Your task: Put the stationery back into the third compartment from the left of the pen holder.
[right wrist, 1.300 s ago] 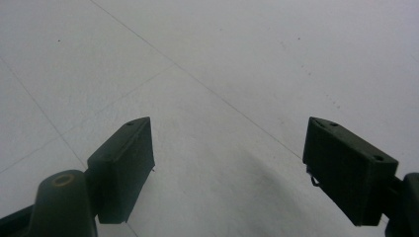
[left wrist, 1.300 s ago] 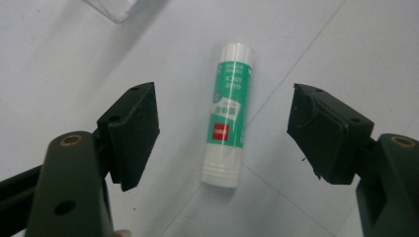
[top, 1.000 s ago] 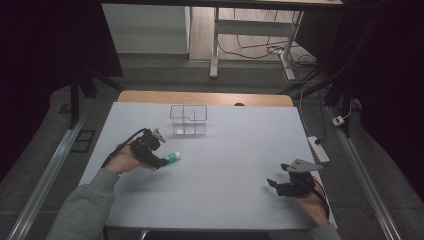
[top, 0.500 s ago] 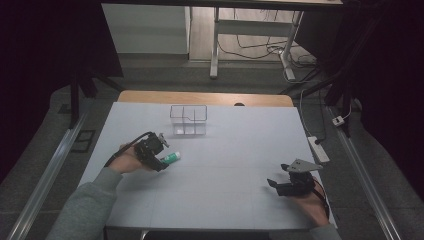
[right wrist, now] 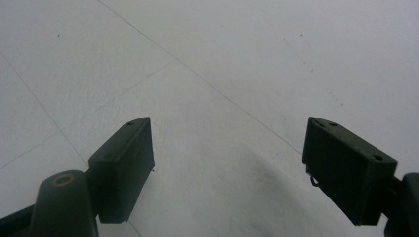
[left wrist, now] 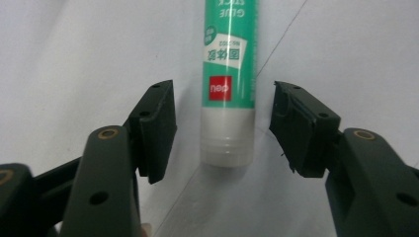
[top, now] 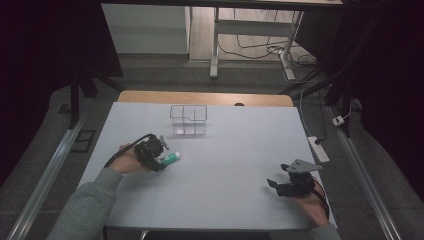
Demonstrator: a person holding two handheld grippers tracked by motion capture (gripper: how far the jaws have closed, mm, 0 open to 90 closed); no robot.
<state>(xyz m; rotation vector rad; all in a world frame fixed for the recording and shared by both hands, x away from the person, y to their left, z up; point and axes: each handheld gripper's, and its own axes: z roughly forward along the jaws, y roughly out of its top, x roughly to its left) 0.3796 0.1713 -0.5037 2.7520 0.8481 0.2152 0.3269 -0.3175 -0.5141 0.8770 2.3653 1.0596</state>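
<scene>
Green-and-white, the glue stick (left wrist: 228, 74) lies flat on the white table cover (top: 235, 150), on your left side and nearer to you than the clear divided organiser (top: 188, 119), from which it is well apart. Your left gripper (top: 161, 159) is set over the white cap end of the stick. In the left gripper view the cap sits between the two black jaws, with a gap of table showing on each side, so the pads do not press on it. These jaws have just been closing, with the stick between them, and no grip is made. Your right gripper (top: 281, 185) rests low at the near right of the table, well apart from the stick. Its jaws stand spread wide over bare cover.
</scene>
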